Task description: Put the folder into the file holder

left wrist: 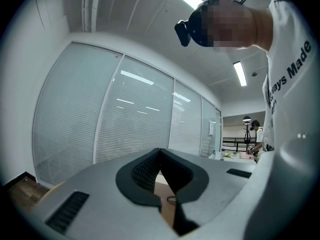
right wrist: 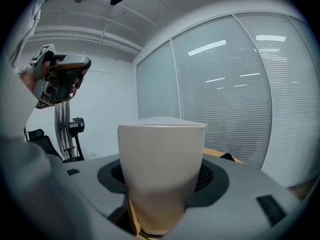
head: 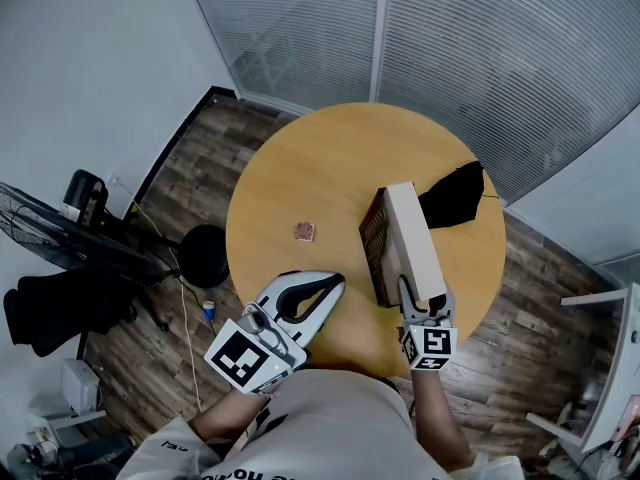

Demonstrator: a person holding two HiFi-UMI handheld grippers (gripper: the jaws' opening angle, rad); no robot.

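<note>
A thick pale folder (head: 413,236) stands on edge on the round wooden table (head: 300,178), against the dark mesh file holder (head: 373,240) on its left. I cannot tell whether its lower part sits inside the holder. My right gripper (head: 423,305) is shut on the folder's near end. In the right gripper view the folder (right wrist: 161,159) fills the gap between the jaws. My left gripper (head: 337,282) hovers over the table's near edge, left of the holder. It is shut and holds nothing, with its tips touching in the left gripper view (left wrist: 160,151).
A black cloth-like thing (head: 455,194) lies on the table behind the folder. A small pinkish square (head: 304,231) lies left of the holder. A fan (head: 60,233) and a black round base (head: 203,255) stand on the floor at the left. Glass walls with blinds (head: 470,58) run behind the table.
</note>
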